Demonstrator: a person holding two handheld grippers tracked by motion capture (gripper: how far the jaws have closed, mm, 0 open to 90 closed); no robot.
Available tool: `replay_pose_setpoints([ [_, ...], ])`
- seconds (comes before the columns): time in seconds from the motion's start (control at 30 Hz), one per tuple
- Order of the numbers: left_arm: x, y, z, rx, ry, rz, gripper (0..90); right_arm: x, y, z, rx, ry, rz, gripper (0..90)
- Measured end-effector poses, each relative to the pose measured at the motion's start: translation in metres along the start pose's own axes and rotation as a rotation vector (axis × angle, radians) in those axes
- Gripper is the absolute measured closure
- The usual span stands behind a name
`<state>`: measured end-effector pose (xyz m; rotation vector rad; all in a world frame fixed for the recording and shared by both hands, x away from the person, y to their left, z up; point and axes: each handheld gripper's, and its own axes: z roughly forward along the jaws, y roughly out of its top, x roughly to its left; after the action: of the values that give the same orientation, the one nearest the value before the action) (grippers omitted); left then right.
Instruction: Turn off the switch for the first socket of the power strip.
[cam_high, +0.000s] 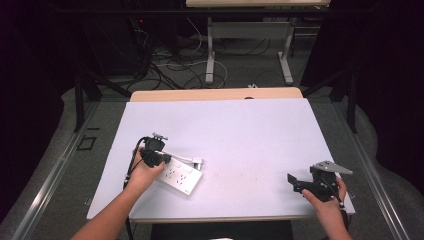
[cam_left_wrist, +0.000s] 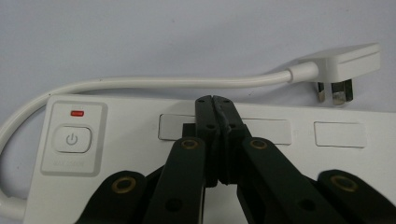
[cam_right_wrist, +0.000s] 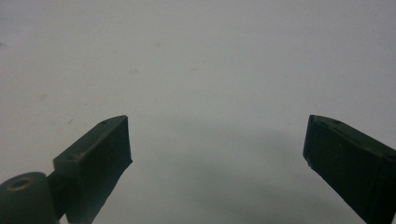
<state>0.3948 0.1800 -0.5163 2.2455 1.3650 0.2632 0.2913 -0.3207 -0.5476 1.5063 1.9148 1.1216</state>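
Pressing down on the flat white plastic power strip (cam_left_wrist: 289, 154), the left tongs (cam_left_wrist: 213, 100) sit clenched empty, likely steadying it, while the right tongs (cam_right_wrist: 217, 144), well apart from it, gape released over the white surface (cam_high: 250, 130).

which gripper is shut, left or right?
The left gripper: its fingers are pressed together over the white power strip. The right gripper has fingers spread wide above the bare table, holding nothing.

Desk (cam_high: 240, 130): white top, wooden strip along far edge. White power strip (cam_high: 179, 176) lies flat near front-left; its white cable (cam_left_wrist: 154, 83) and plug (cam_left_wrist: 343, 65) rest on desk beside it.
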Motion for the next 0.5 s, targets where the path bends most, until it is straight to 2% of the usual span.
replay_pose_setpoints([
  [0.13,0.0004,0.0002,0.0003,-0.001,-0.004,-0.005,90.0,-0.0003,0.0000,-0.0002,-0.002,0.000,0.000,7.1],
  [0.17,-0.0003,0.0001,0.0004,-0.002,-0.003,-0.018,90.0,-0.0004,0.0000,-0.0003,-0.003,-0.001,0.001,7.1],
  [0.3,-0.0003,0.0008,0.0006,-0.005,-0.002,-0.007,90.0,-0.0008,0.0000,0.0000,-0.009,-0.008,0.000,7.1],
  [0.5,-0.0008,0.0013,0.0006,0.000,-0.002,-0.015,88.7,-0.0011,-0.0002,0.0002,-0.010,-0.009,0.002,7.1],
])
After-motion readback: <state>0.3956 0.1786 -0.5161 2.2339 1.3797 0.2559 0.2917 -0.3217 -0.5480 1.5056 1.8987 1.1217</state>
